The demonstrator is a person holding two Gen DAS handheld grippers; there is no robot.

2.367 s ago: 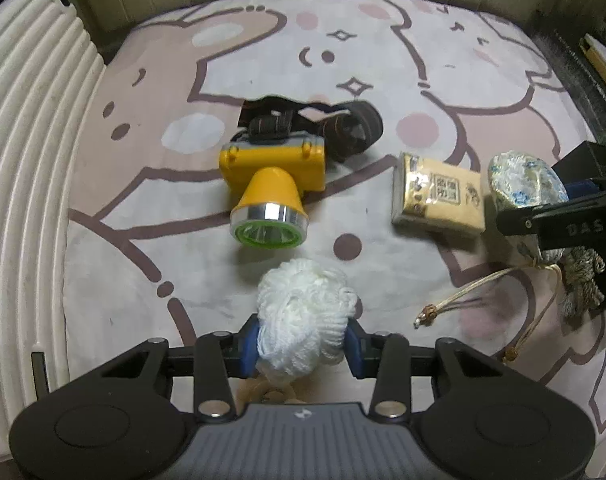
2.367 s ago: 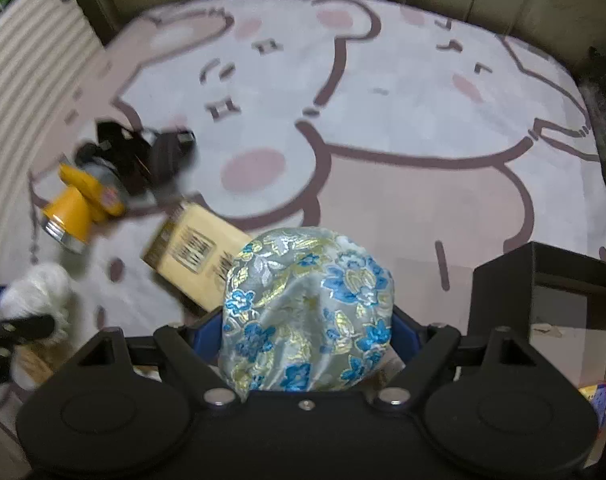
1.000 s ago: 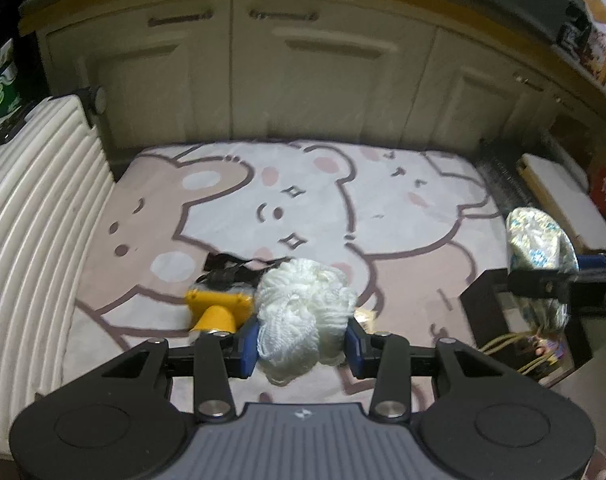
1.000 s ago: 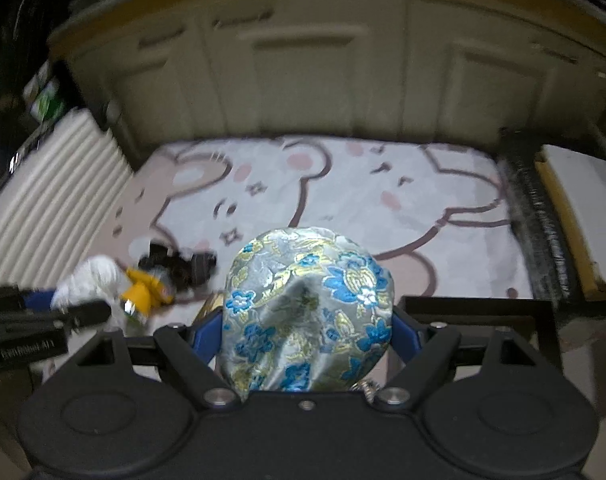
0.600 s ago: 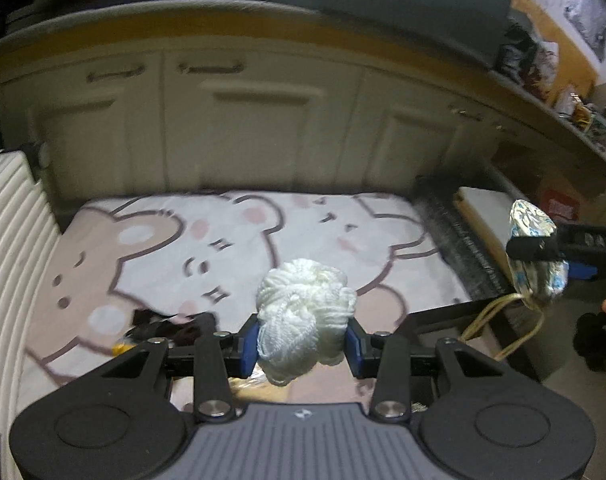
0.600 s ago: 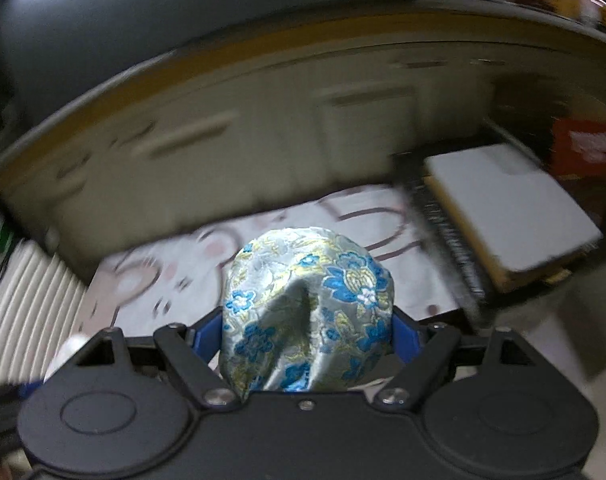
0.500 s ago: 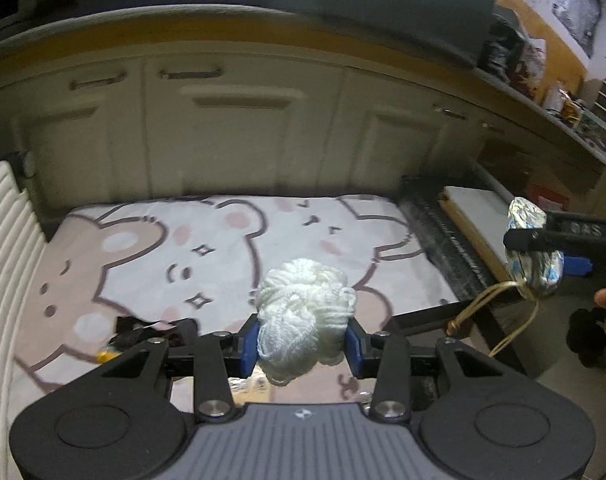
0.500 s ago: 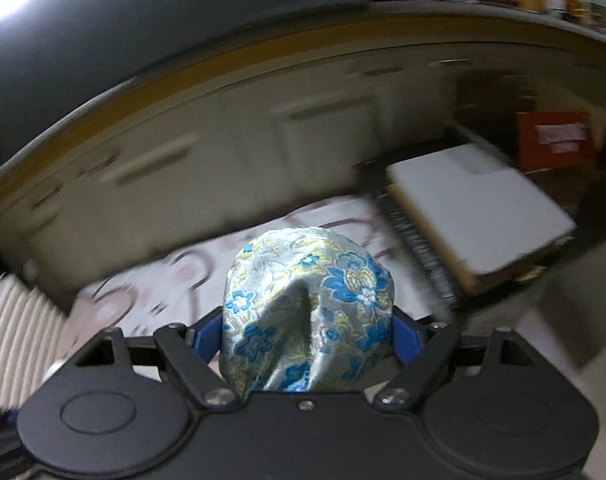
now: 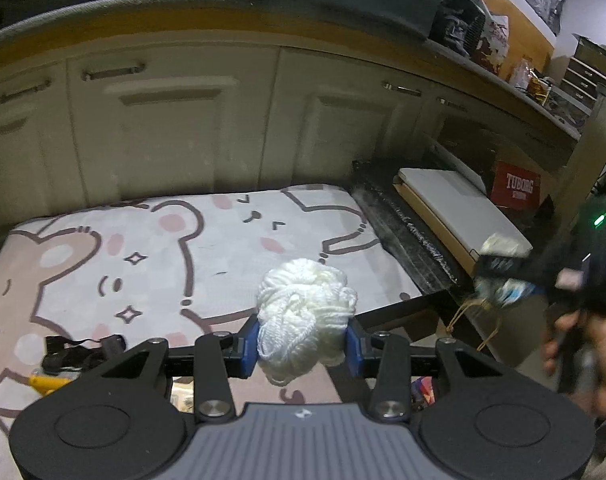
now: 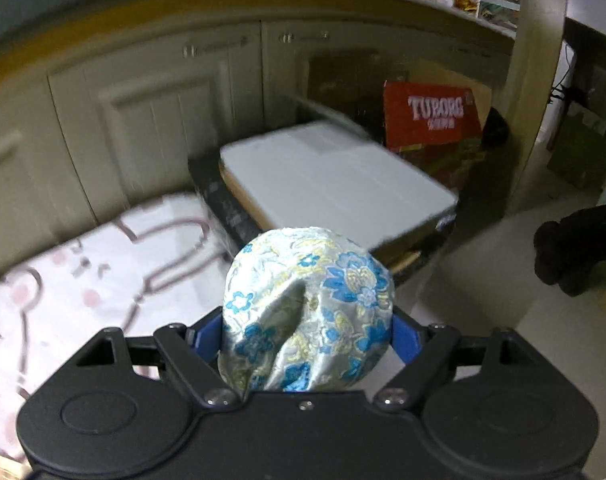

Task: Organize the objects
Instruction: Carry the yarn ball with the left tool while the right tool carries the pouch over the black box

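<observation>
Cream cabinet doors (image 9: 175, 128) close off the far side of the floor area; a bear-print mat (image 9: 207, 248) lies in front of them, its right edge meeting a dark strip and a flat white-topped box (image 9: 459, 208). A red carton (image 10: 431, 116) stands behind that box. Bare floor lies open to the right of the box in the right wrist view.

Left gripper (image 9: 303, 342): raised above the mat, angled downward, blue pads clamped on a white yarn ball (image 9: 303, 320). A black box (image 9: 423, 308) sits just beyond and to the right of it; only its rim and a little of its interior show, and the contents cannot be identified.

Right gripper (image 10: 307, 336): angled downward over the mat's right edge and the white-topped box, pads clamped on a floral brocade pouch (image 10: 307, 308). In the left wrist view the pouch, blurred, hangs above the black box's right end with its yellow cord (image 9: 469, 312) dangling, and a hand (image 9: 587, 352) grips the handle.

A yellow headlamp (image 9: 51, 380) with black strap lies on the mat at lower left.
</observation>
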